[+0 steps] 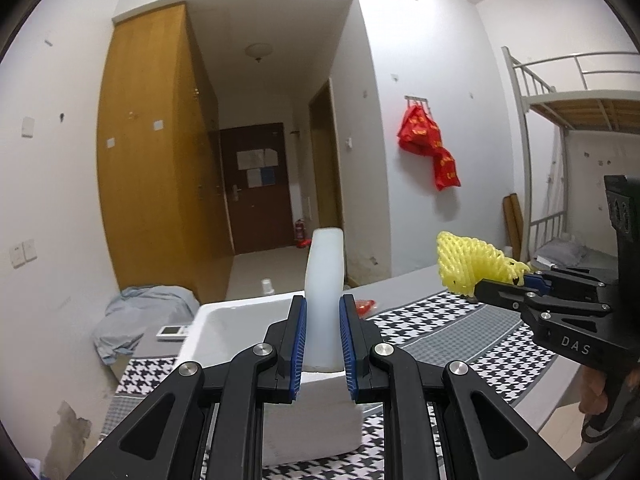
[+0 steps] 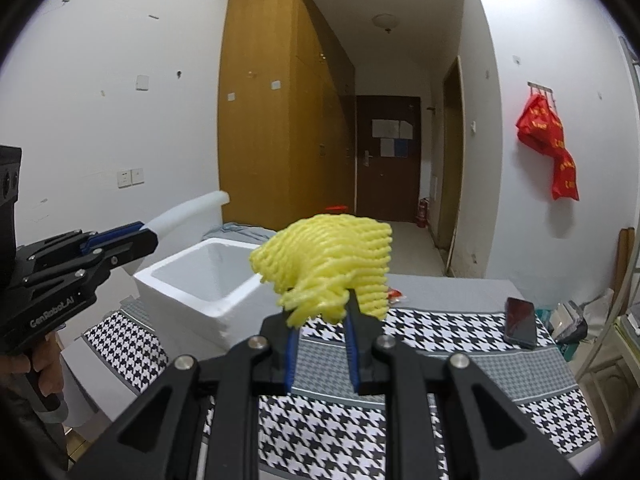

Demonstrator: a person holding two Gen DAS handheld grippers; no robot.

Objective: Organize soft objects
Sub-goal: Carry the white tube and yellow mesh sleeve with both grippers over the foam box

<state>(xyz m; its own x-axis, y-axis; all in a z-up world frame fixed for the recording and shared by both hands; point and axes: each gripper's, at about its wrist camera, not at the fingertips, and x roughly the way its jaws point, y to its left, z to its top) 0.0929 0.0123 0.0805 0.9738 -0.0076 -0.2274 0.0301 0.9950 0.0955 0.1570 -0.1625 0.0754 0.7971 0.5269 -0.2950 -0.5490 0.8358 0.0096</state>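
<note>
My left gripper (image 1: 323,312) is shut on a white foam strip (image 1: 325,280) that stands up between its blue pads, held above the white foam box (image 1: 224,332). The left gripper also shows in the right wrist view (image 2: 150,234), with the strip (image 2: 188,210) curving up past it. My right gripper (image 2: 320,316) is shut on a yellow foam net (image 2: 328,264), held in the air above the houndstooth cloth, to the right of the box (image 2: 208,280). In the left wrist view the right gripper (image 1: 486,290) and the net (image 1: 472,264) are at the right.
A table with a black-and-white houndstooth cloth (image 2: 440,360) carries the box, a dark phone (image 2: 520,322) at the right and a small red wrapper (image 1: 366,305). A blue-grey cloth heap (image 1: 136,312) lies left of the box. A bunk bed (image 1: 580,140) stands at the right.
</note>
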